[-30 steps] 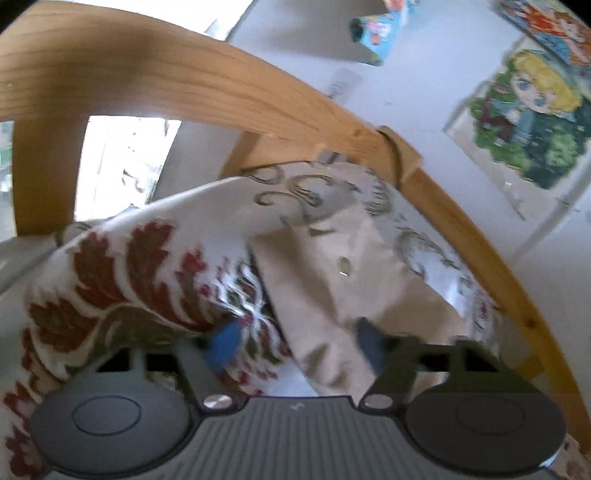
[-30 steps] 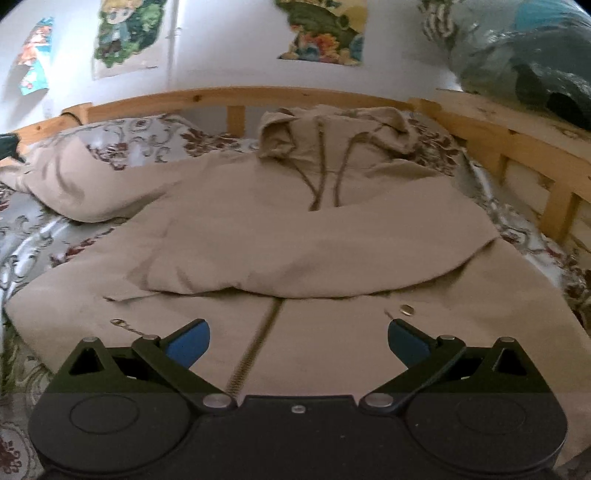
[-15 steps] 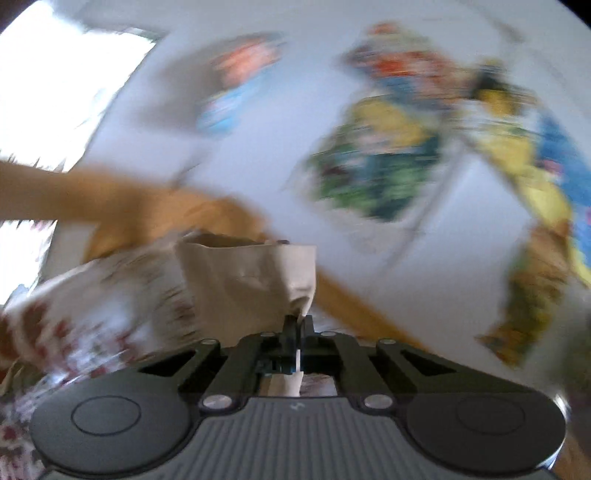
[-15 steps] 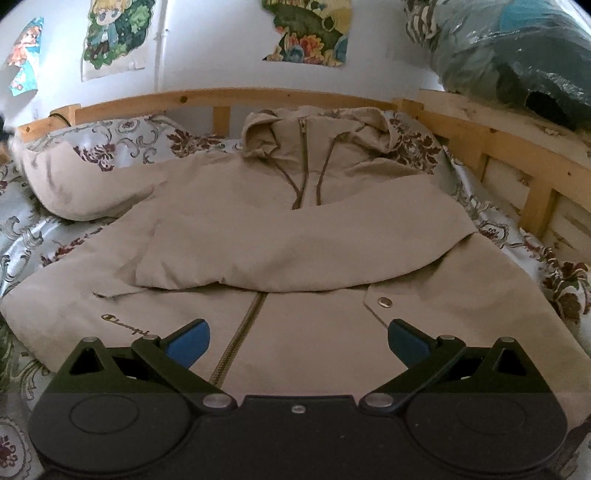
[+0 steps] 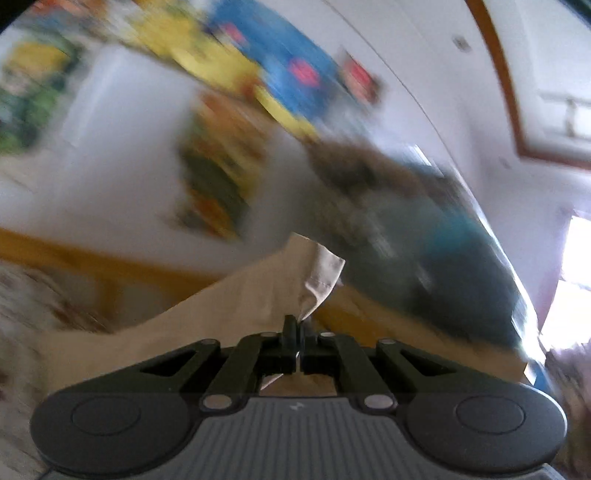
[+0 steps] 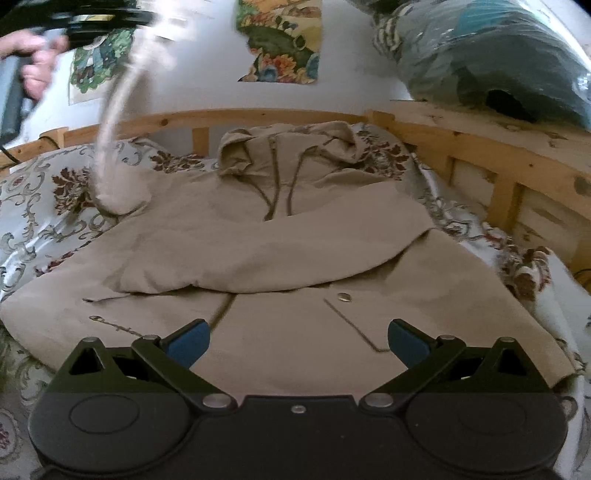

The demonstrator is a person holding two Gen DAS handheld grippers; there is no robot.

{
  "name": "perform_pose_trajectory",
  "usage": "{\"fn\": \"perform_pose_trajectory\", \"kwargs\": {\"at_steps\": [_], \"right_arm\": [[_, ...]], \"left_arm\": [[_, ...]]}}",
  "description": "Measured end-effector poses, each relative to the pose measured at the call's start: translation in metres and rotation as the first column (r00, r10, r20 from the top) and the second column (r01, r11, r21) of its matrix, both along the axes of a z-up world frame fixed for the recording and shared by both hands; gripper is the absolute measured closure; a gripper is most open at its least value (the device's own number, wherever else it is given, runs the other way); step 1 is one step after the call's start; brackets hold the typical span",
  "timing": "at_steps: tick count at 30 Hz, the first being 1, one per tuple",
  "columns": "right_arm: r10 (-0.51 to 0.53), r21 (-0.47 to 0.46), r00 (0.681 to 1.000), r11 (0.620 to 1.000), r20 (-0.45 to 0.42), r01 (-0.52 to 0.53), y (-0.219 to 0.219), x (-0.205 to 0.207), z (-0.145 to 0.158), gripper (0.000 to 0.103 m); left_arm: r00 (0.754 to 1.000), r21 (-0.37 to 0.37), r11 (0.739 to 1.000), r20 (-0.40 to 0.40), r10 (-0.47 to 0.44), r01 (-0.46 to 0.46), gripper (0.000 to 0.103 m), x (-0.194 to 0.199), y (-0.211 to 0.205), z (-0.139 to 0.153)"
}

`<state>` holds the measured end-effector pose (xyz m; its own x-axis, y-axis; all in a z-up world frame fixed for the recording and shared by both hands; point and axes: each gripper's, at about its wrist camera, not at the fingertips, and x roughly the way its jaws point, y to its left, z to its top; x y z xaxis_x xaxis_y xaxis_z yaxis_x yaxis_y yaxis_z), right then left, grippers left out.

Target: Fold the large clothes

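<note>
A beige hooded jacket lies front-up on the floral bedspread, zip and drawstrings showing, its right sleeve folded across the chest. My left gripper is shut on the cuff of the left sleeve and holds it high in the air. In the right wrist view that sleeve rises from the shoulder as a blurred strip to the left gripper at the top left. My right gripper is open and empty, just above the jacket's lower front.
A wooden bed frame runs along the back and right side. A bagged bundle of bedding rests on the right rail. Posters hang on the wall behind. The left wrist view is strongly blurred.
My left gripper shut on the sleeve cuff, lifted it off the bed and swung it up and toward the right. My right gripper stayed open and drifted slightly over the jacket.
</note>
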<state>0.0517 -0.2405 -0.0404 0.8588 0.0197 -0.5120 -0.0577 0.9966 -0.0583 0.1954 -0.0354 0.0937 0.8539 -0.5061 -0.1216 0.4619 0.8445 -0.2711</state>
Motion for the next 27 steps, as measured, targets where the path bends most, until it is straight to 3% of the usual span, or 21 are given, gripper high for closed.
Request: {"fn": "perform_pose_trajectory", "kwargs": {"at_steps": [3, 5, 8, 9, 10, 12, 15, 17, 19, 21, 22, 24, 26, 27], "right_arm": [[-0.009, -0.013, 1.0, 1.0, -0.001, 0.009, -0.009, -0.006, -0.005, 0.001], [-0.018, -0.03, 1.0, 0.999, -0.001, 0.018, -0.016, -0.011, -0.009, 0.001], [-0.031, -0.044, 0.999, 0.999, -0.011, 0.031, -0.026, -0.017, -0.015, 0.001], [-0.038, -0.048, 0.999, 0.998, -0.016, 0.037, -0.03, -0.019, -0.017, 0.001], [-0.044, -0.052, 0.999, 0.998, -0.02, 0.043, -0.033, -0.021, -0.019, 0.001], [-0.059, -0.053, 0.998, 0.997, -0.03, 0.057, -0.038, -0.024, -0.024, 0.001], [-0.084, -0.035, 0.995, 0.996, -0.051, 0.082, -0.043, -0.027, -0.03, 0.001], [-0.089, -0.028, 0.995, 0.996, -0.05, 0.088, -0.043, -0.029, -0.031, 0.001], [-0.088, -0.025, 0.995, 0.996, -0.044, 0.087, -0.042, -0.029, -0.031, 0.001], [-0.082, -0.023, 0.996, 0.996, -0.04, 0.081, -0.038, -0.028, -0.03, 0.001], [-0.076, -0.023, 0.996, 0.997, -0.038, 0.075, -0.037, -0.027, -0.029, 0.001], [-0.061, -0.027, 0.998, 0.998, -0.036, 0.06, -0.031, -0.024, -0.028, 0.001], [-0.047, -0.034, 0.998, 0.998, -0.038, 0.046, -0.026, -0.022, -0.028, 0.001], [-0.043, -0.039, 0.998, 0.998, -0.037, 0.041, -0.025, -0.021, -0.029, 0.001]], "left_arm": [[0.987, 0.072, 0.99, -0.114, -0.114, 0.123, 0.103, 0.007, -0.05, -0.039], [0.957, 0.094, 0.975, -0.233, -0.173, 0.199, 0.102, 0.012, -0.073, -0.067], [0.905, 0.127, 0.958, -0.379, -0.191, 0.256, 0.088, 0.013, -0.085, -0.1], [0.892, 0.14, 0.951, -0.407, -0.197, 0.275, 0.073, 0.012, -0.086, -0.107], [0.885, 0.146, 0.944, -0.414, -0.214, 0.297, 0.042, 0.009, -0.083, -0.111], [0.895, 0.149, 0.943, -0.388, -0.221, 0.298, 0.013, 0.002, -0.075, -0.111], [0.917, 0.19, 0.943, -0.346, -0.198, 0.275, 0.01, -0.001, -0.055, -0.102], [0.93, 0.231, 0.948, -0.343, -0.133, 0.221, 0.01, 0.001, -0.037, -0.101], [0.943, 0.277, 0.953, -0.333, -0.028, 0.126, 0.008, 0.004, -0.013, -0.103], [0.94, 0.339, 0.941, -0.321, 0.12, -0.004, 0.008, 0.012, 0.017, -0.106], [0.924, 0.379, 0.922, -0.318, 0.212, -0.081, 0.008, 0.018, 0.031, -0.109], [0.857, 0.451, 0.862, -0.325, 0.399, -0.23, 0.008, 0.036, 0.064, -0.116], [0.779, 0.45, 0.83, -0.367, 0.508, -0.329, 0.012, 0.054, 0.098, -0.121], [0.746, 0.419, 0.83, -0.4, 0.533, -0.368, 0.013, 0.064, 0.114, -0.122]]}}
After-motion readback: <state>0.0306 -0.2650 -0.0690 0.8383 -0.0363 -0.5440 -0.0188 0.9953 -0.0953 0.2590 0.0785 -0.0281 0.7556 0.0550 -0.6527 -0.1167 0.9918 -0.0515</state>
